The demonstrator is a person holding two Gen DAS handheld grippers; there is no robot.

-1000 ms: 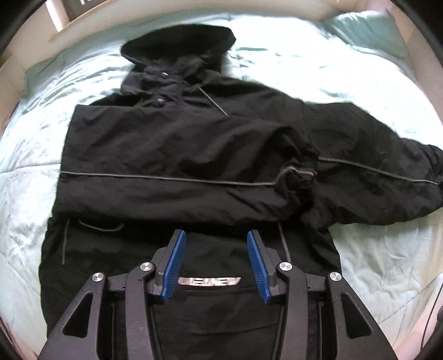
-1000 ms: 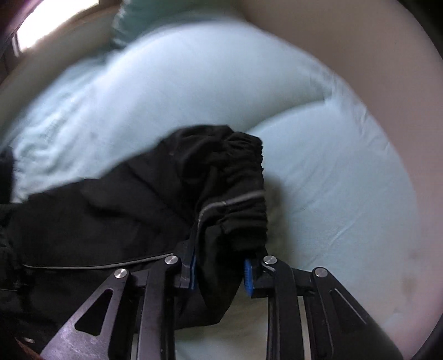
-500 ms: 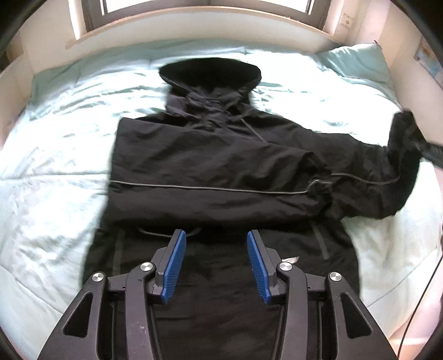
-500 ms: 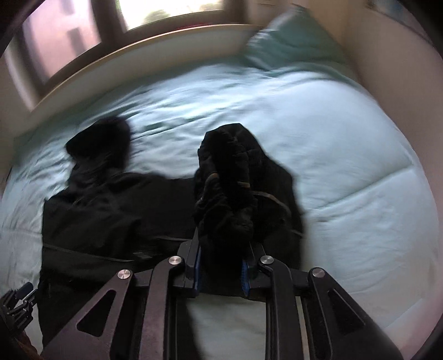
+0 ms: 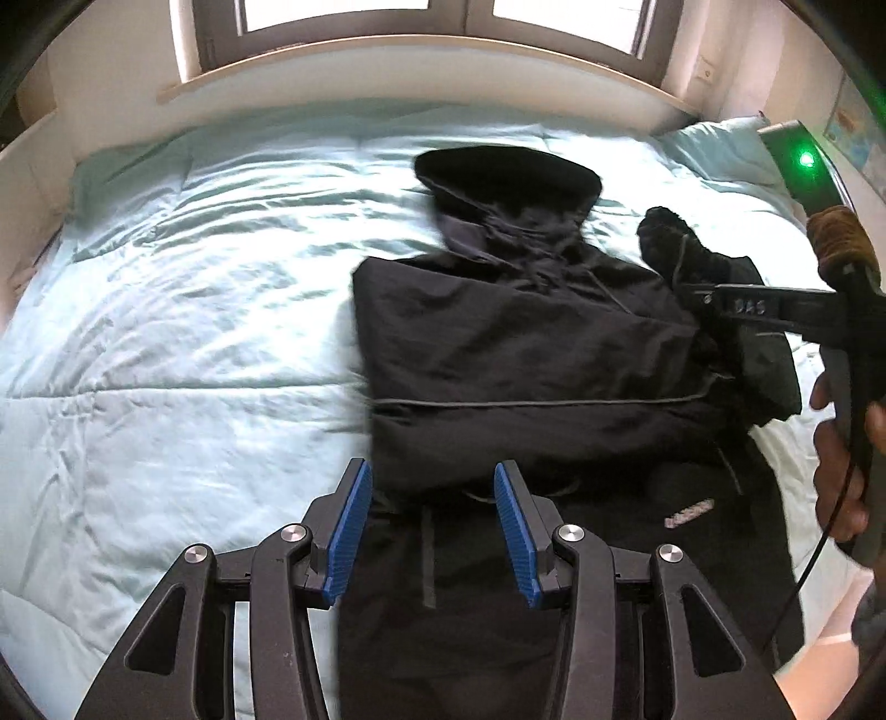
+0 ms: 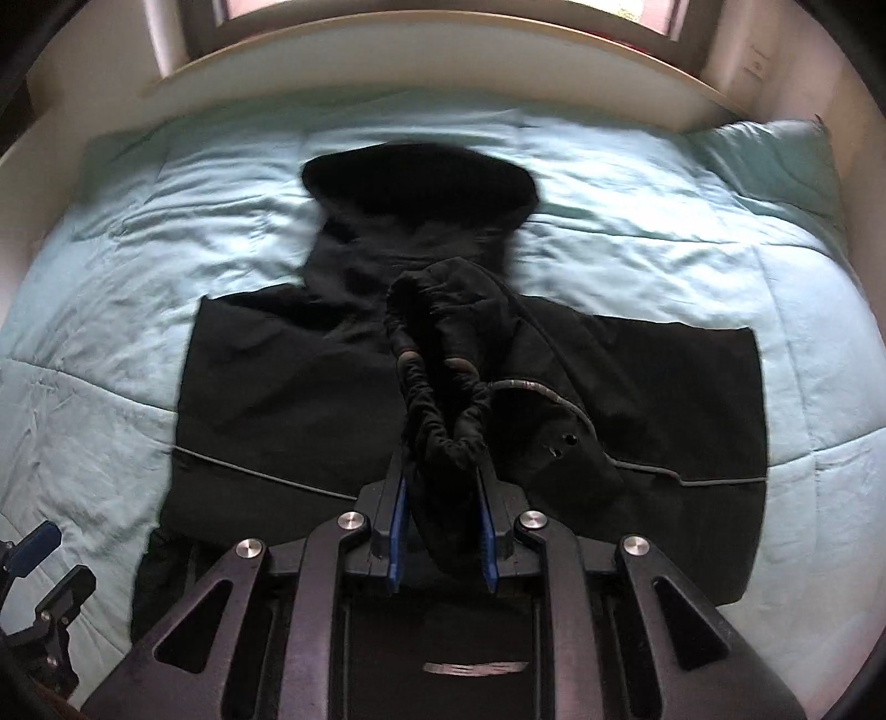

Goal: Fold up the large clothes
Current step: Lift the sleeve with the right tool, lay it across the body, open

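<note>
A black jacket (image 6: 310,387) is laid on the bed (image 6: 637,232), hood toward the far window (image 5: 360,8). Its cuff (image 6: 443,437) is clamped by the right hand-held gripper (image 6: 441,531); the left hand-held gripper (image 5: 429,526) is spread, unloaded.

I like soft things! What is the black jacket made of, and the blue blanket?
The jacket looks like a thin woven synthetic, maybe nylon: matte, finely wrinkled, with a stretchy gathered cuff held in the right gripper. The blanket looks like a smooth, slightly shiny quilted cover, perhaps microfibre or satin-like cotton: it gleams under the window and puffs between stitched lines.

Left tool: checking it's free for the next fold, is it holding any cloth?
No, the left tool is open above the jacket, nothing between its pads.
</note>
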